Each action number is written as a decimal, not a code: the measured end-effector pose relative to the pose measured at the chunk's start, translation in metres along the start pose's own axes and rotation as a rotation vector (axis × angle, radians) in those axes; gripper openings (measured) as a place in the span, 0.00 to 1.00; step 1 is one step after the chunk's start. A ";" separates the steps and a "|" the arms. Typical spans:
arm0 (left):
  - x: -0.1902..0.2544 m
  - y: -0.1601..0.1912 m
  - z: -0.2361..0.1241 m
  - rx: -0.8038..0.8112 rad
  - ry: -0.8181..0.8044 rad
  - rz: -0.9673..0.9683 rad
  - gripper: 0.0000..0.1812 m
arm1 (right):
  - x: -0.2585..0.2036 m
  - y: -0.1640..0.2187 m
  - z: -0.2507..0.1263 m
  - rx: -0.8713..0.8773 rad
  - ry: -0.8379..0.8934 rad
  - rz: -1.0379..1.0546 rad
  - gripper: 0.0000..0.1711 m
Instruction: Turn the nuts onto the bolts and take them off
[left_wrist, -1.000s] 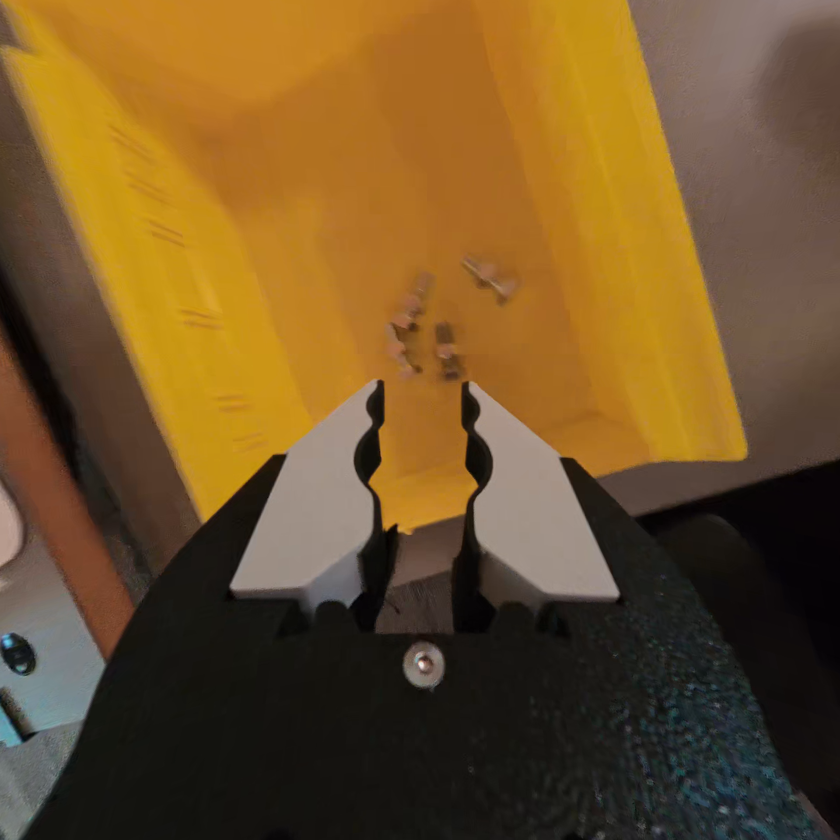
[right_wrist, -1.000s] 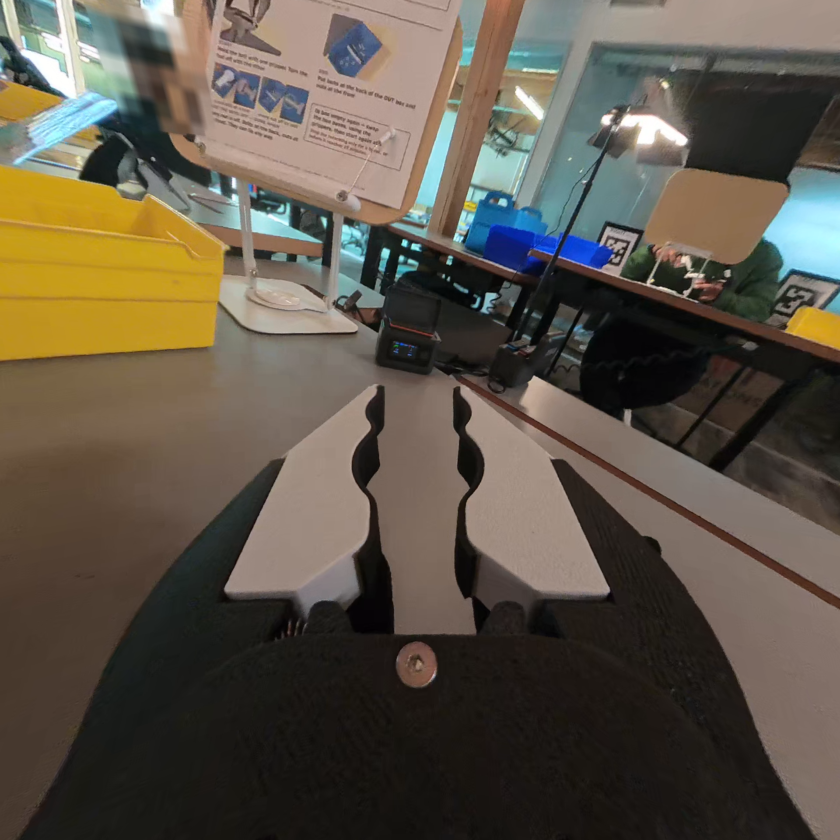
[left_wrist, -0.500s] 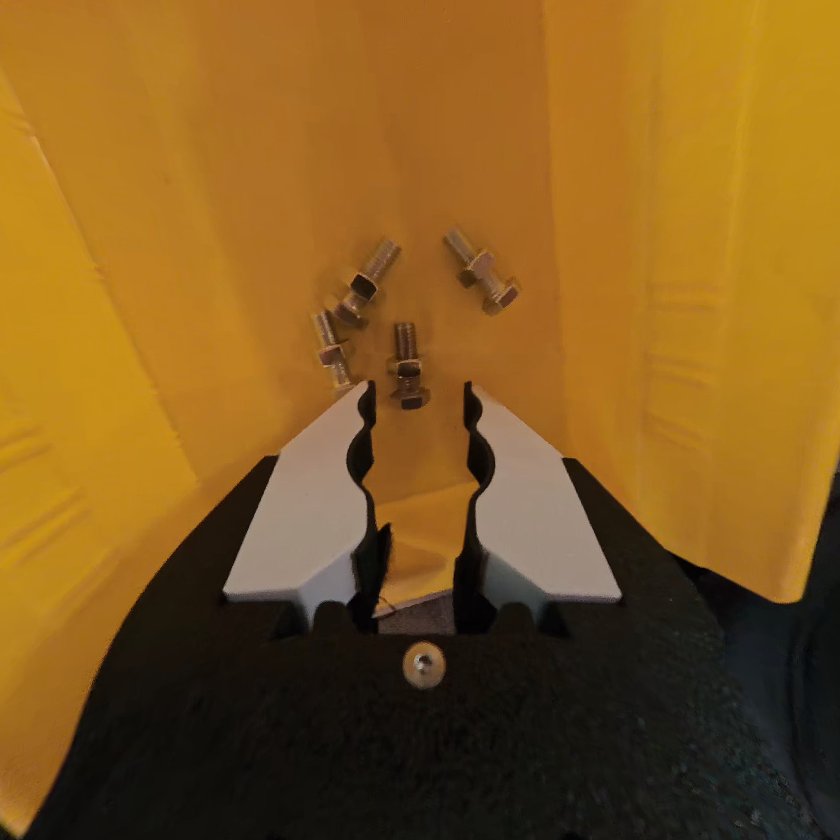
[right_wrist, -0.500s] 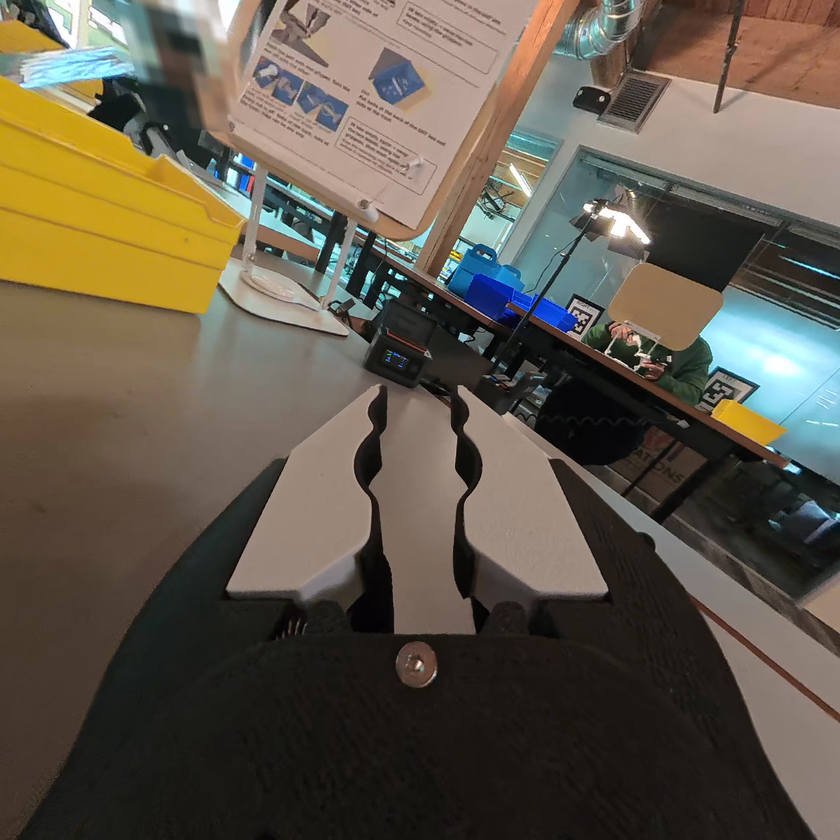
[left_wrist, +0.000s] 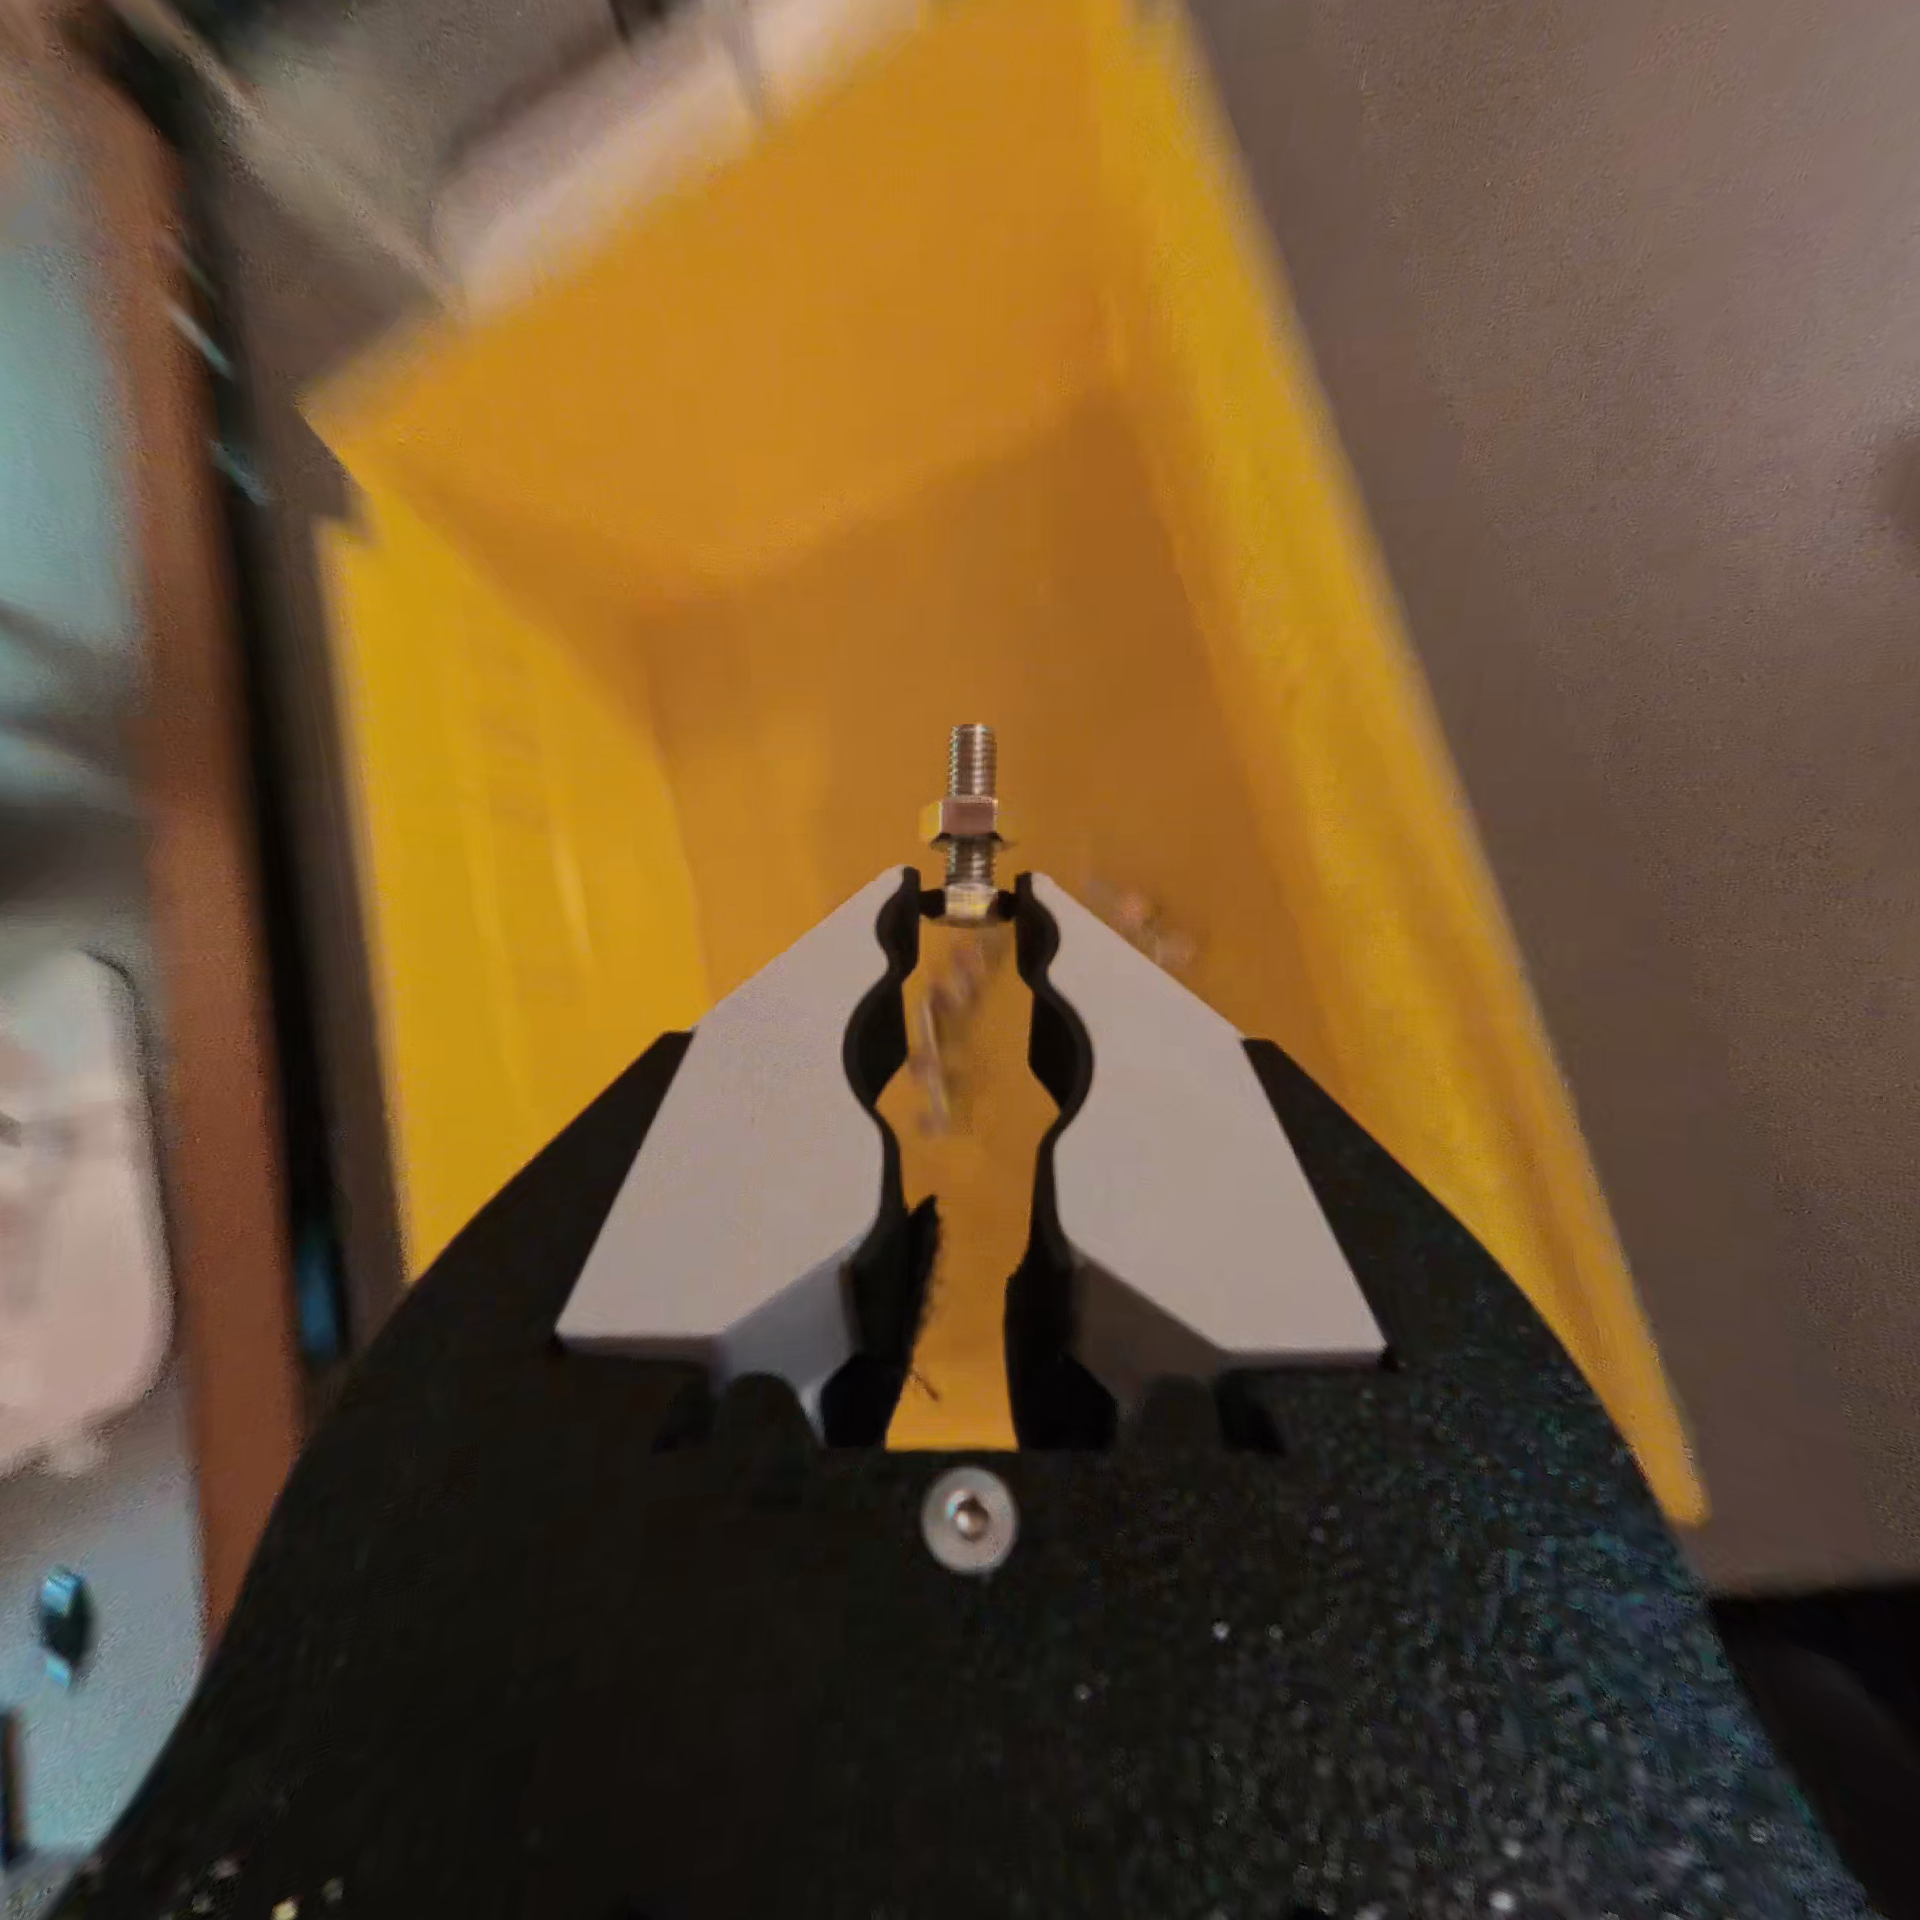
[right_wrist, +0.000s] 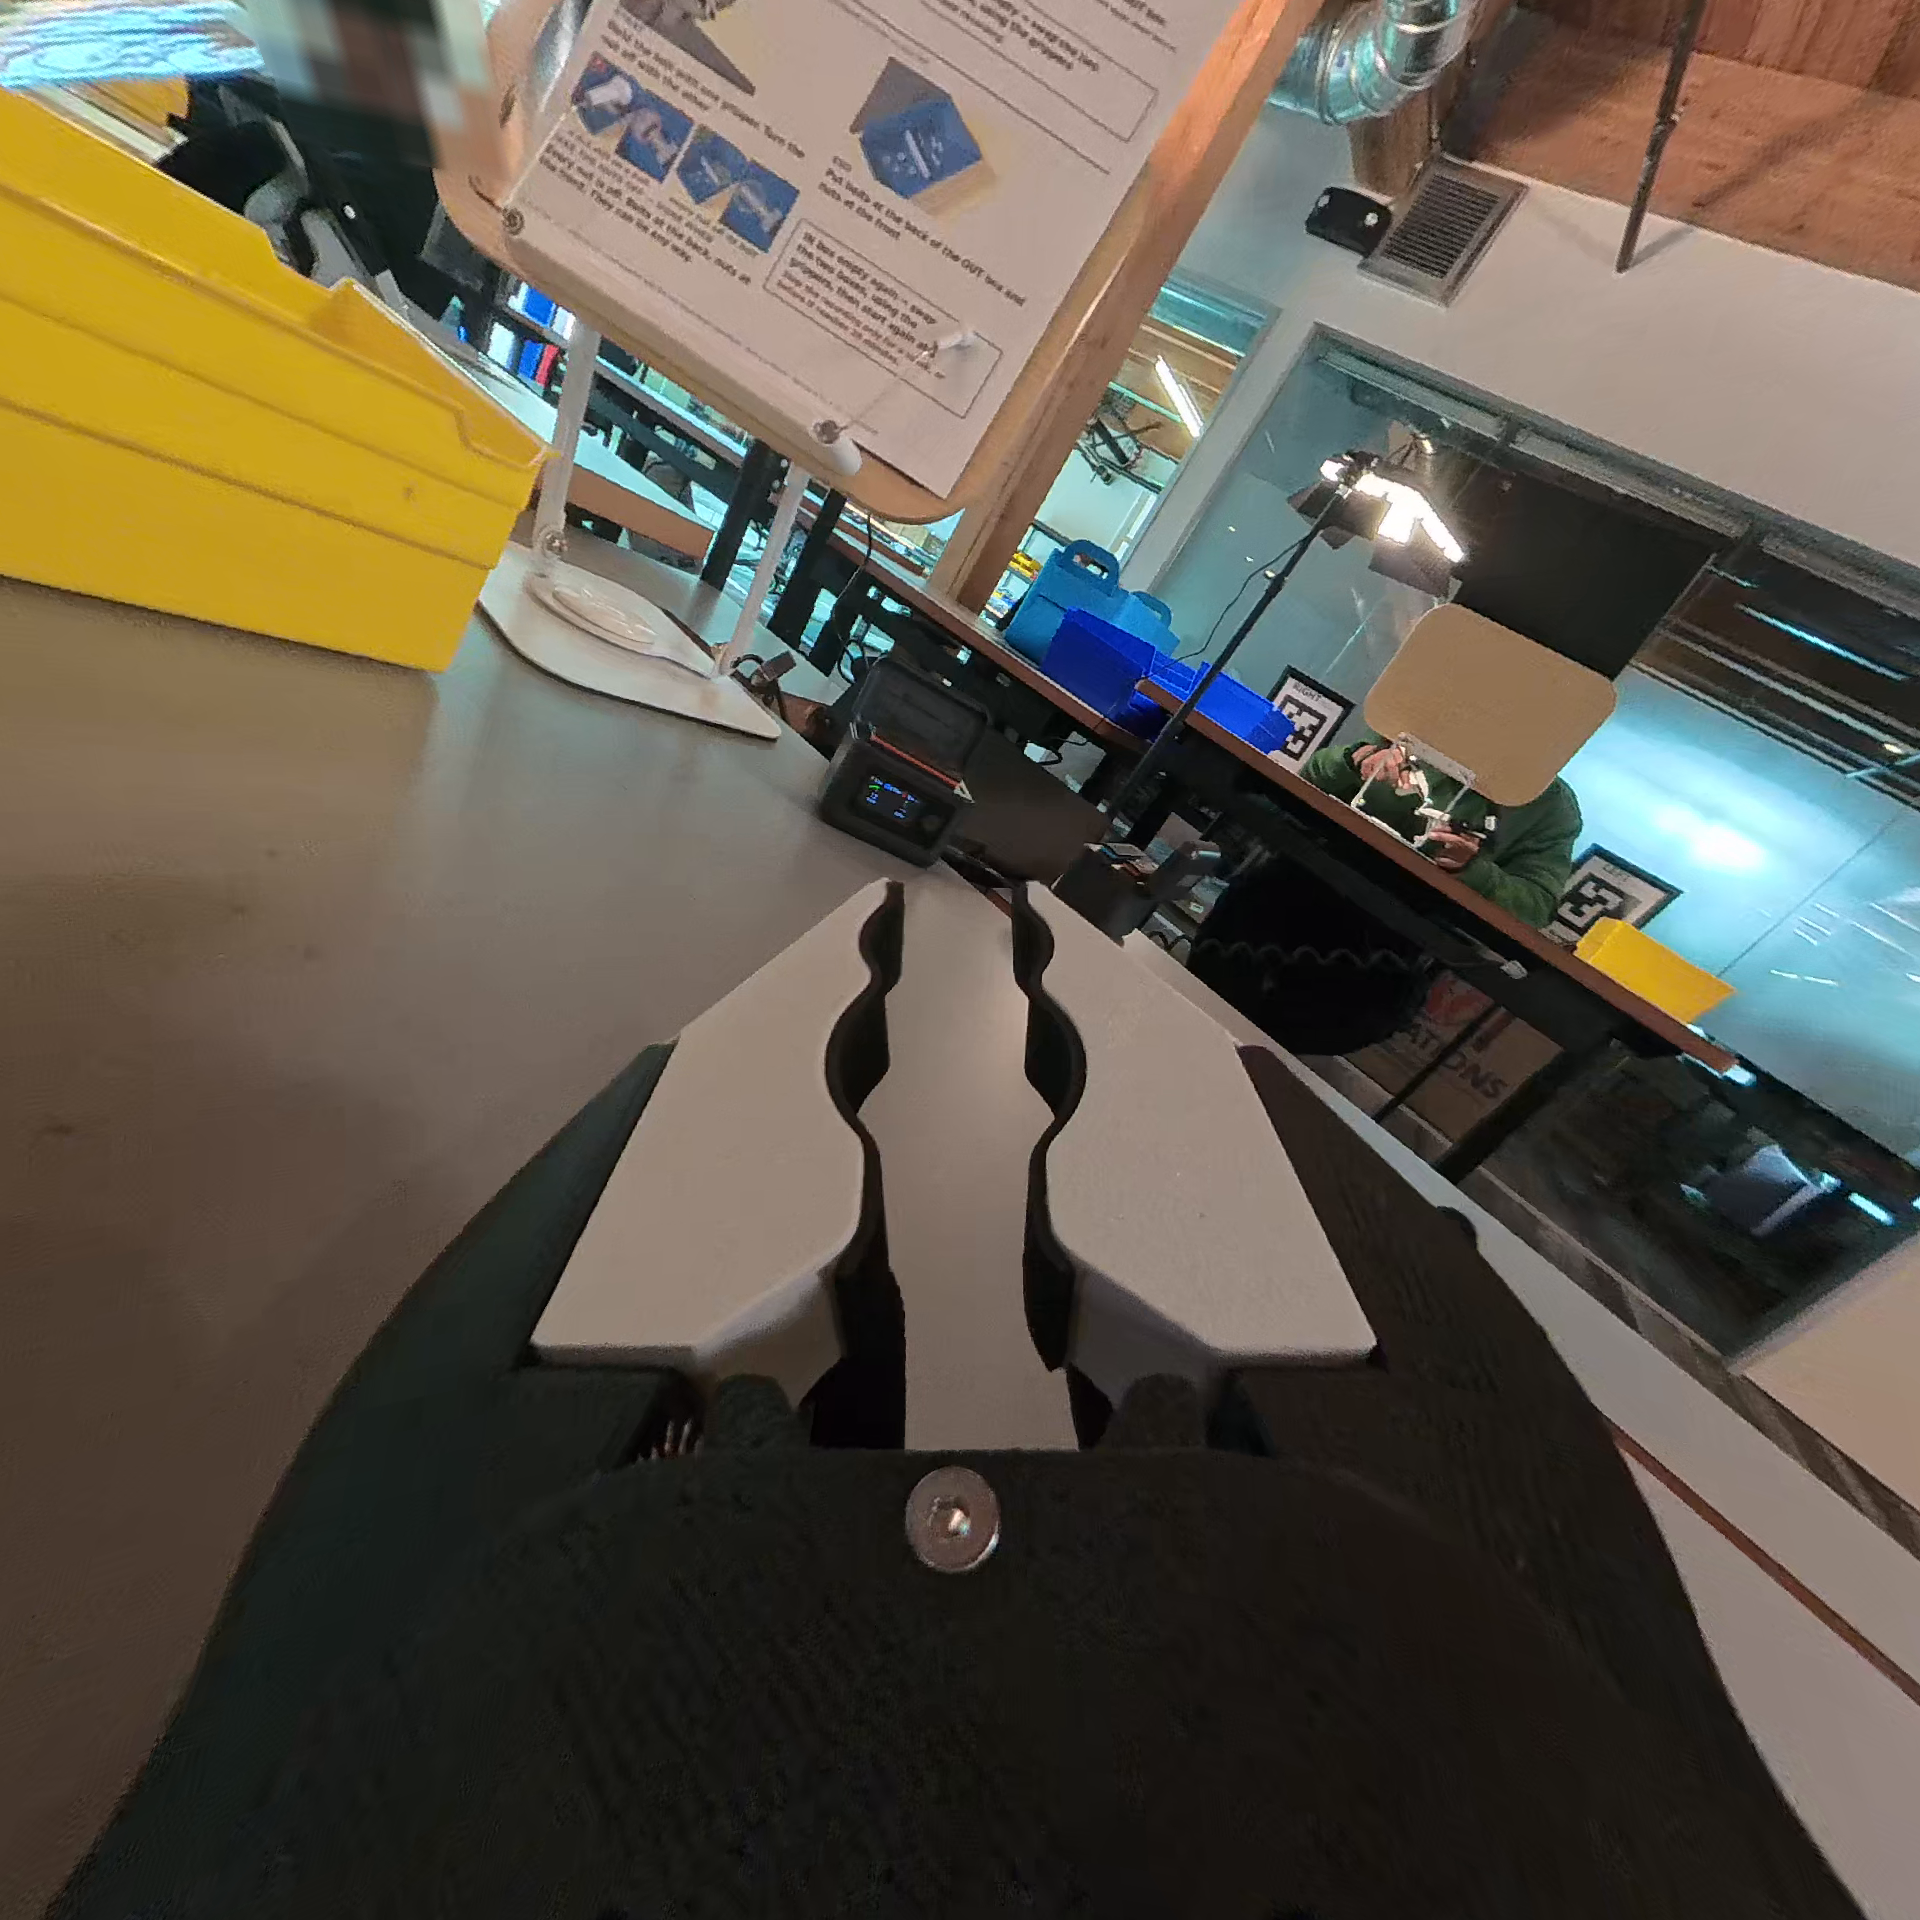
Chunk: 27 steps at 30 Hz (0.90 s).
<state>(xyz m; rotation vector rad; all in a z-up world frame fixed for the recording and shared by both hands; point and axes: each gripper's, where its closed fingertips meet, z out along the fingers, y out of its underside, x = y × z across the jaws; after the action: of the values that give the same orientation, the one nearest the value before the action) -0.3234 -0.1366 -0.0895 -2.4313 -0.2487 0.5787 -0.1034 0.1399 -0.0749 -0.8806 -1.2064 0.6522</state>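
Note:
My left gripper (left_wrist: 967, 902) is shut on the head of a steel bolt (left_wrist: 971, 750) that points straight ahead from the fingertips. A hex nut (left_wrist: 967, 821) sits partway along its thread. I hold it above the inside of a yellow bin (left_wrist: 790, 499). Other bolts (left_wrist: 1153, 930) lie blurred on the bin floor behind the fingers. My right gripper (right_wrist: 956, 909) is open and empty, low over the grey table (right_wrist: 312, 883), pointing away from the yellow bin (right_wrist: 239, 488) at its left.
An instruction board on a white stand (right_wrist: 623, 634) stands behind the bin. A small black device (right_wrist: 902, 795) sits near the table's far edge. Beyond are other tables with blue bins (right_wrist: 1101, 634) and a seated person (right_wrist: 1496, 831). One gripper's finger ends stand about 35 cm off the other's.
My left gripper closed on one bolt with its nut and lifted it out of the bin floor, pulling back. The right gripper tilted further upward and stayed open.

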 end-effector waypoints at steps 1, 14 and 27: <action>0.004 -0.026 -0.015 0.114 -0.042 0.039 0.09 | 0.000 0.000 0.000 0.002 0.001 -0.001 0.11; 0.232 -0.185 -0.013 0.861 -0.364 0.935 0.08 | -0.017 -0.009 -0.030 0.021 -0.416 0.253 0.16; 0.280 -0.174 0.055 0.929 -0.113 1.024 0.09 | -0.036 0.011 -0.022 -0.181 -0.558 0.576 0.14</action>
<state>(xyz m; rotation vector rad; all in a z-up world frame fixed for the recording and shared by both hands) -0.1069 0.1165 -0.1193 -1.4559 1.0526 0.9642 -0.0913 0.1111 -0.1053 -1.2655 -1.5299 1.3316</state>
